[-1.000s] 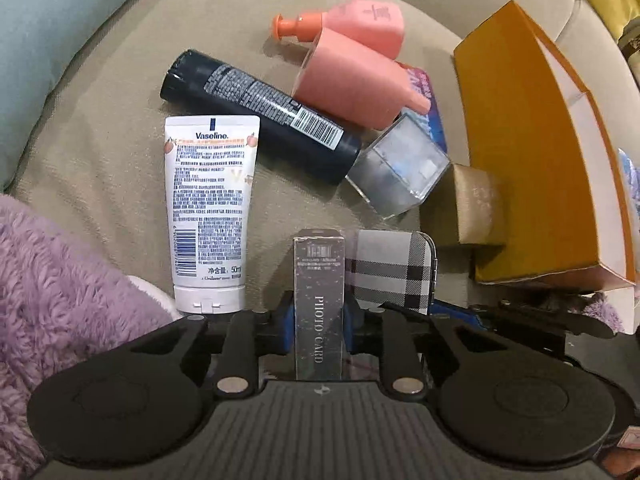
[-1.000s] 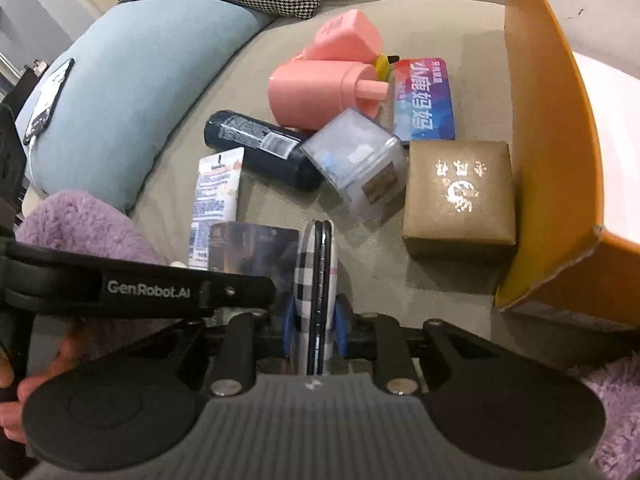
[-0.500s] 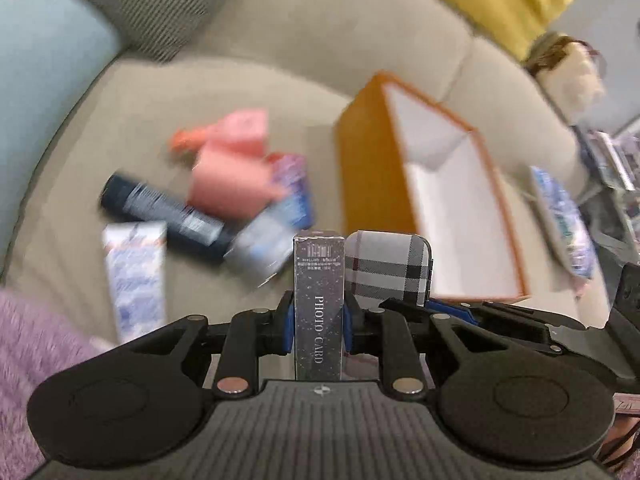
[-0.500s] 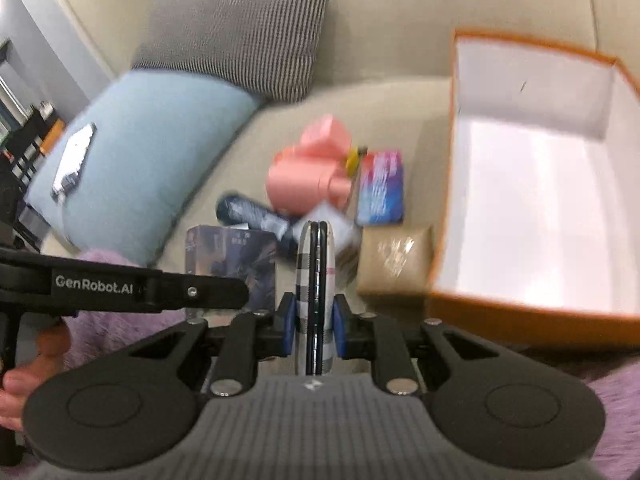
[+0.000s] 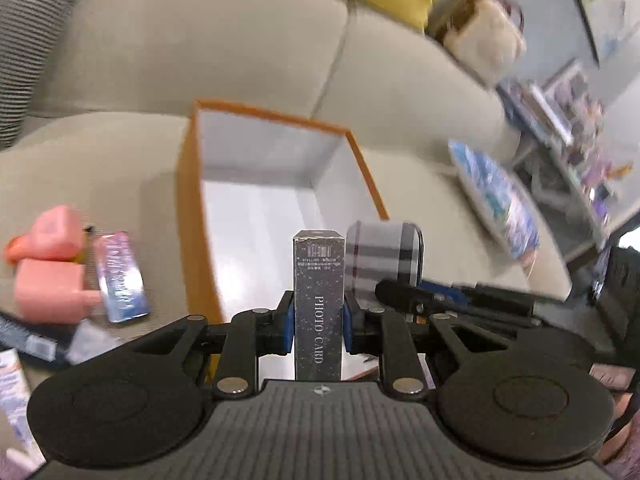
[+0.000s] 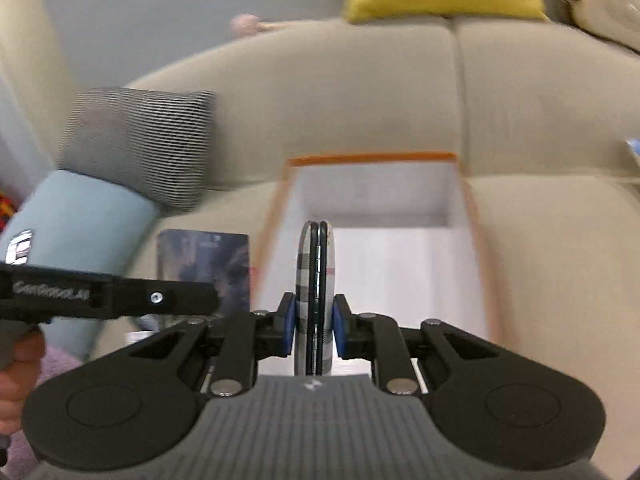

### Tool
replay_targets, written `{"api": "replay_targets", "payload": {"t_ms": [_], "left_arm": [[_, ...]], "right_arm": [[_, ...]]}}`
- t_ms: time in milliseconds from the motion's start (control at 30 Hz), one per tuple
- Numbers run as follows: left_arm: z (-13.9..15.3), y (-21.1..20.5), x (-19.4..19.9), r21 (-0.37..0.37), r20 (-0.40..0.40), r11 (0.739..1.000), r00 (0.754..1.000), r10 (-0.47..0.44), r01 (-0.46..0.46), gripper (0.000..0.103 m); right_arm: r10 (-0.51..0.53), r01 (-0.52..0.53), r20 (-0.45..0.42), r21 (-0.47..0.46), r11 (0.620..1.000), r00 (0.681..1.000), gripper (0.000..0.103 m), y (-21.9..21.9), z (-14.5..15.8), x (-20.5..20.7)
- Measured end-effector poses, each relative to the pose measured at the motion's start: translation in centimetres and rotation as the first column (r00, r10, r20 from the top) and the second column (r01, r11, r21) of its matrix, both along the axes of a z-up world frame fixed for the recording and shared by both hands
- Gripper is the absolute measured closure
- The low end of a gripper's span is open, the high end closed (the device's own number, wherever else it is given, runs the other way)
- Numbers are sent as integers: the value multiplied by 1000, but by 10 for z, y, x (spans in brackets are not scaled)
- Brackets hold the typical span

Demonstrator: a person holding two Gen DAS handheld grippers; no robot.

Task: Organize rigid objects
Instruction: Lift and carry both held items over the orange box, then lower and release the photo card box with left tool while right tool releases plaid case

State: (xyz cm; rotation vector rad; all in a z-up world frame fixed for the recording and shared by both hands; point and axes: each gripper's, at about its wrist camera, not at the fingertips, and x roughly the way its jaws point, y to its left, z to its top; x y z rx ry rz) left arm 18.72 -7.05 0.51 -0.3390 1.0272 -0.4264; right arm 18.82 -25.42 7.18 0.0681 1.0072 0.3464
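Both loads lifted off the sofa seat, now carried over the orange box (image 5: 188, 216). Left gripper (image 5: 318, 320) clamped on photo card box (image 5: 319, 280); right gripper (image 6: 314, 322) clamped on plaid case (image 6: 315, 280). Release into box judged next.

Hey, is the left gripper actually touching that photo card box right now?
Touching. The left wrist view shows the left gripper shut on the photo card box, with both blue pads pressed flat against its sides and no gap.
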Motion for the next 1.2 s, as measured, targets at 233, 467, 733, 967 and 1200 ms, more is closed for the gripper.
{"api": "replay_targets", "payload": {"t_ms": [233, 467, 733, 967, 1200], "left_arm": [[-46, -42, 30, 132, -176, 987, 982, -65, 89, 78], [-65, -67, 44, 232, -230, 966, 971, -60, 114, 78], [-77, -84, 50, 231, -258, 968, 965, -36, 98, 78], [-106, -84, 63, 282, -298, 955, 954, -7, 95, 78], [-110, -87, 60, 348, -292, 928, 956, -27, 133, 69]], "right_arm": [[-31, 30, -120, -12, 999, 992, 84, -26, -43, 31], [-16, 12, -176, -26, 1000, 984, 84, -28, -74, 42], [-29, 18, -182, -60, 998, 983, 84, -31, -88, 51], [-27, 12, -189, -80, 997, 982, 84, -37, -91, 44], [-6, -13, -182, -101, 995, 983, 84, -36, -87, 39]]}}
